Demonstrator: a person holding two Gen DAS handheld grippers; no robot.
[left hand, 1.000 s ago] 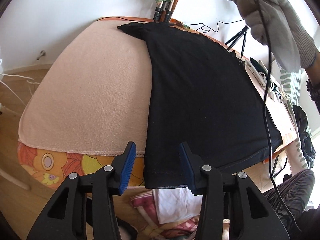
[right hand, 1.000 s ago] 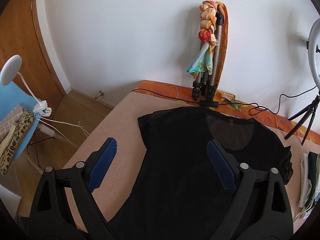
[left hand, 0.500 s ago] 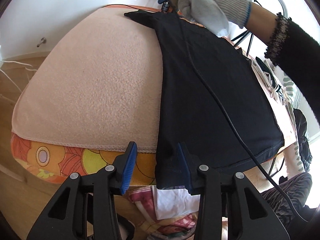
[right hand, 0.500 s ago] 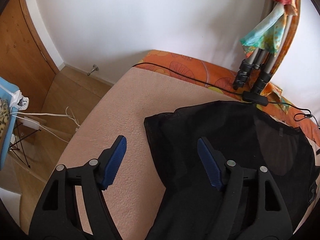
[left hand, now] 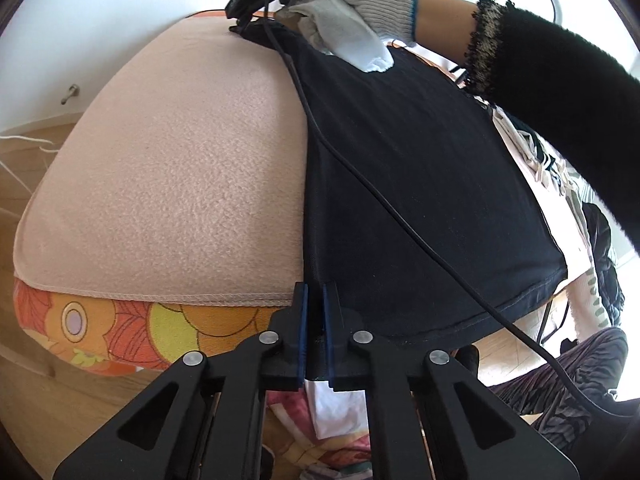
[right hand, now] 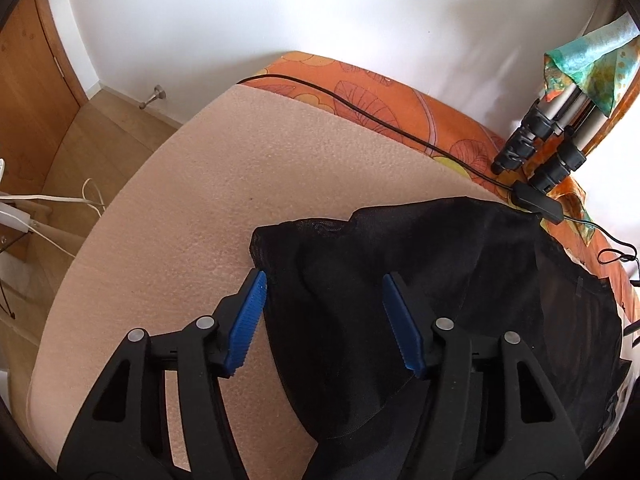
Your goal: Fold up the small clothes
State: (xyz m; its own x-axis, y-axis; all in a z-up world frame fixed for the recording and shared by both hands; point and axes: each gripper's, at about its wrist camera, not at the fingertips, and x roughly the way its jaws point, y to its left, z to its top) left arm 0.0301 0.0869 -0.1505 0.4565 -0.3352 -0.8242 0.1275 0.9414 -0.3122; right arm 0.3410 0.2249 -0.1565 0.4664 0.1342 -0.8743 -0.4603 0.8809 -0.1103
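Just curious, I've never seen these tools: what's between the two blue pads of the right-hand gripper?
In the right wrist view, the open right gripper straddles the sleeve end of the black shirt; only that black fabric lies between its pads.

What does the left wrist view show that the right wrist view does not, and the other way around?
Only the left wrist view shows the left gripper, jaws shut on the hem of the black top, and the gloved hand at the far end. Only the right wrist view shows the right gripper, jaws open around the sleeve, and the tripod legs. Both show the black top on the pink blanket.
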